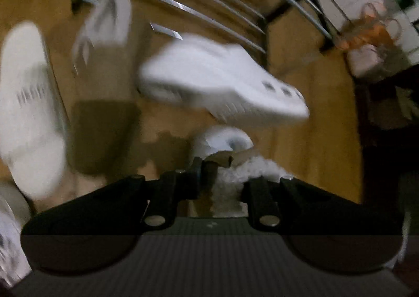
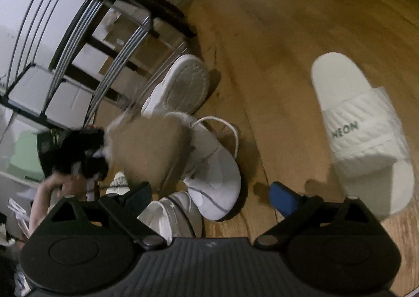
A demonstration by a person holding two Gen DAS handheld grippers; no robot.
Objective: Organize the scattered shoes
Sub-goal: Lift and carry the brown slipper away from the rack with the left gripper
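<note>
left wrist view, blurred: the left gripper point(image 1: 222, 179) is clamped on a fuzzy white item point(image 1: 235, 181) whose identity cannot be told; beyond it a white clog point(image 1: 222, 82) lies on the wooden floor point(image 1: 314, 126) near the metal shoe rack point(image 1: 196, 3), with a white slide point(image 1: 28, 108) at far left. right wrist view: the right gripper point(image 2: 209, 192) is spread wide above a white sneaker point(image 2: 214, 166); a white slide marked neon point(image 2: 361, 132) lies to the right.
</note>
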